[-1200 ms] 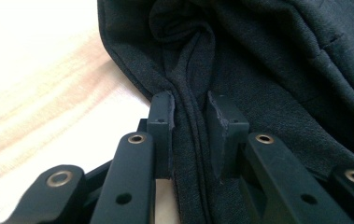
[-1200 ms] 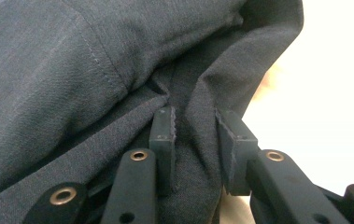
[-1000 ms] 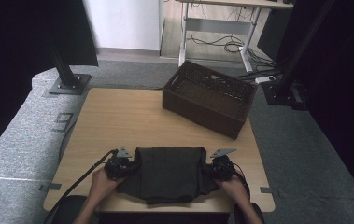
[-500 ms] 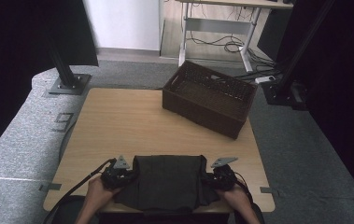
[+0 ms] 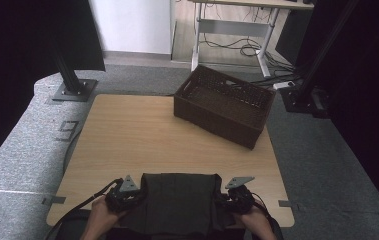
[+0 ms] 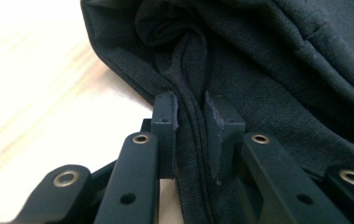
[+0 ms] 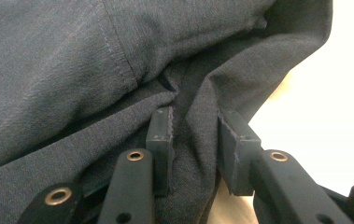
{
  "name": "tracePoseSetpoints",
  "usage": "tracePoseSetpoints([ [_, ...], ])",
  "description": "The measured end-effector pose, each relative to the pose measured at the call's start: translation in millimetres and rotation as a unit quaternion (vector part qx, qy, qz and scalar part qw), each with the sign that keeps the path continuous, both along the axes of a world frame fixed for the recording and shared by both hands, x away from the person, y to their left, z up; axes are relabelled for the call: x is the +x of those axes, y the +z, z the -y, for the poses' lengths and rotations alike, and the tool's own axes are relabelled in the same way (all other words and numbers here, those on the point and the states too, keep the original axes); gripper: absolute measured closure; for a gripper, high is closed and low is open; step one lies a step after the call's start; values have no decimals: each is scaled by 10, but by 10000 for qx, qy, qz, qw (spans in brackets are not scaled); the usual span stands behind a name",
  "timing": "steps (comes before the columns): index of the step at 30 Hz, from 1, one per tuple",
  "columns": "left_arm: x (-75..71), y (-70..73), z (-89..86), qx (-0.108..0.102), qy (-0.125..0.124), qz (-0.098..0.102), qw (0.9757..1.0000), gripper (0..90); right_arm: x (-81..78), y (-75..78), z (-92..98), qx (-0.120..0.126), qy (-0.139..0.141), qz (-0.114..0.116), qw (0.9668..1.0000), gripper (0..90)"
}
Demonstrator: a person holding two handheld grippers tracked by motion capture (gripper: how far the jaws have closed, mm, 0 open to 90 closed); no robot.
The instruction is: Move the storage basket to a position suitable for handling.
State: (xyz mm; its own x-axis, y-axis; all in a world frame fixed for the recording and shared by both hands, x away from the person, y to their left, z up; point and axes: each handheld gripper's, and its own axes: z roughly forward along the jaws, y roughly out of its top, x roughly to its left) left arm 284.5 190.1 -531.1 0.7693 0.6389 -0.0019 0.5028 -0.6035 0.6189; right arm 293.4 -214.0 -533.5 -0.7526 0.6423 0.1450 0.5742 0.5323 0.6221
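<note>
Compared with a second ago, the dark cloth and both grippers are seen drawn back toward the table's near edge, so more bare wood is left beyond the jaws. The cloth is now spread flat and squared between the two grippers, its near hem reaching the edge.

The left gripper is clamped on the cloth's left side; in the left gripper view a bunched fold is pinched between the pads, with pale table showing to the left of the jaws. The right gripper is likewise closed on the cloth's right side; in the right gripper view a gathered ridge of fabric is squeezed between its pads, and a stitched seam is seen beyond and left of them, a detail lost in the high view.

Little room is left behind the jaws. Ahead of them a wide stretch of tabletop lies open. Farther off, beyond the right gripper, a dark woven basket is set at the far right corner, well apart from the cloth.
</note>
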Motion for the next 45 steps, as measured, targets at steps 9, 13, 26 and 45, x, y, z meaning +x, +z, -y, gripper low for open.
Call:
tracePoseSetpoints([
  [9,2,-5,-59,-48,-272,9,9996,689,-27,21,-2,-70,72,-28,9999,612],
  [13,31,24,-94,-53,-297,58,9995,595,1,51,5,-130,87,-7,9999,521],
  [26,257,68,-613,-436,559,228,9972,280,260,214,264,9,-555,392,9977,258],
  [45,615,-140,-608,-197,1307,174,9911,116,902,535,738,108,-1650,558,9846,138],
])
